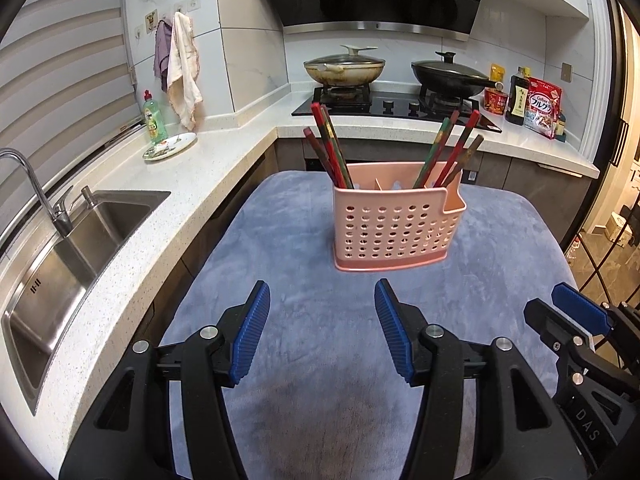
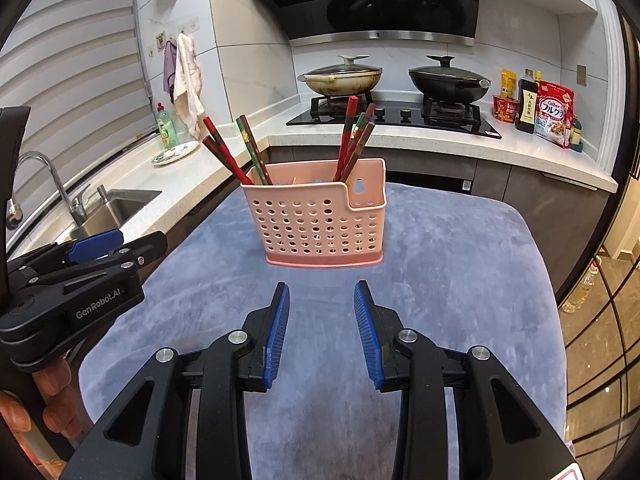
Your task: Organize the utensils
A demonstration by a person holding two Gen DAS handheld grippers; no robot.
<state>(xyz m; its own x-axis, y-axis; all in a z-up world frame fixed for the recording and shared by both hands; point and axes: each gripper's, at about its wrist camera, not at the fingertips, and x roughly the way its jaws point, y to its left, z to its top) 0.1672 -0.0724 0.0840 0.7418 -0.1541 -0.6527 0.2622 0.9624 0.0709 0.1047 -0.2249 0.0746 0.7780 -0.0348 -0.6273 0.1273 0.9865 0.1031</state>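
Pink caddy [image 1: 396, 224] upright on far middle of blue mat [image 1: 280, 240], chopsticks [image 1: 330, 148] split left and right. Left gripper [image 1: 322, 328] wide, empty; right gripper [image 2: 322, 328] narrower, empty. Best approached slowly, gripping sticks near tips, avoiding tipping.

Left wrist view: looks forward and downward along its own fingers, across the blue cloth [image 1: 280, 216] toward the pink basket [image 1: 396, 224], near; sink [image 1: 80, 236] at left. Right wrist view: same heading, set further right. Shared: basket [image 2: 320, 220], cloth, stove [image 2: 400, 114], far counter; each shows the other gripper at its edge.
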